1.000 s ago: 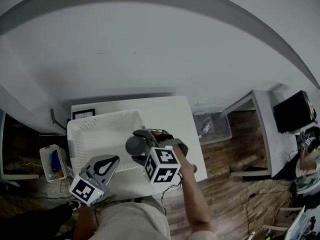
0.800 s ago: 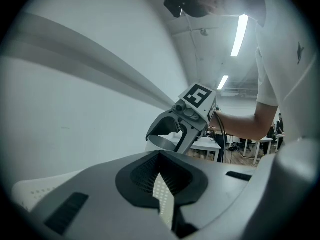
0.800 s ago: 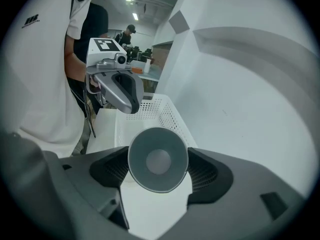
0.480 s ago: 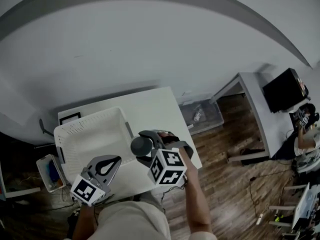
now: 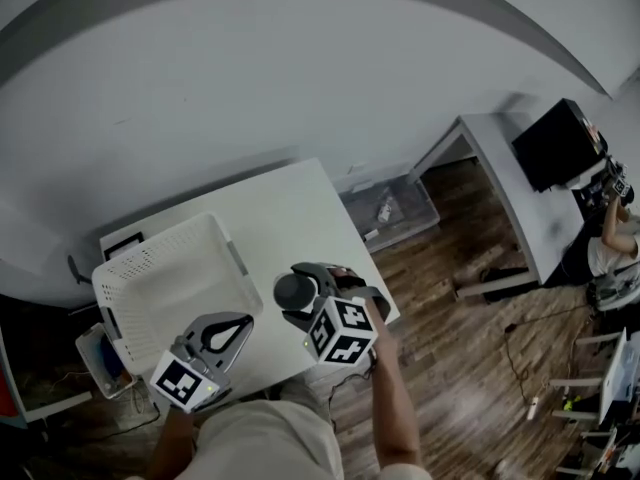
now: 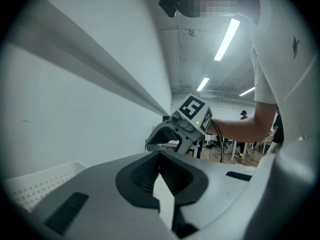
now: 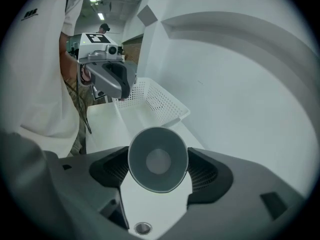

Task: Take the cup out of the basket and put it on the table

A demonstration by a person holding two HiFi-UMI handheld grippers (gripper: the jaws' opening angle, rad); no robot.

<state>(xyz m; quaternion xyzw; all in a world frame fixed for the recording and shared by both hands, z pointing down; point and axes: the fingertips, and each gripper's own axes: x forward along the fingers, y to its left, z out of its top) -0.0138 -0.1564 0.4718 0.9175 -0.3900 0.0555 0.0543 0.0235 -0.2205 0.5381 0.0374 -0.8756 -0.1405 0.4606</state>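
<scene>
A grey cup (image 5: 295,290) hangs above the white table (image 5: 290,218), just right of the white perforated basket (image 5: 165,288). My right gripper (image 5: 300,298) is shut on the cup. In the right gripper view the cup (image 7: 158,159) sits between the two pads of the right gripper (image 7: 158,170) with its open mouth turned toward the camera. The basket (image 7: 160,104) lies beyond it and nothing shows inside. My left gripper (image 5: 228,333) hovers by the basket's near corner. Its jaws are shut with nothing in them (image 6: 160,176). The right gripper (image 6: 175,134) shows ahead of it.
On the wooden floor right of the table stands a clear bin (image 5: 385,208). A small container (image 5: 95,353) sits on the floor at the left. A grey desk (image 5: 500,168) with a dark monitor (image 5: 555,143) is at the far right, with a person (image 5: 610,238) beyond.
My right gripper has carried the cup to the right, off the basket's corner and over the bare table. The head view has swung, and the left gripper has stayed near the basket.
</scene>
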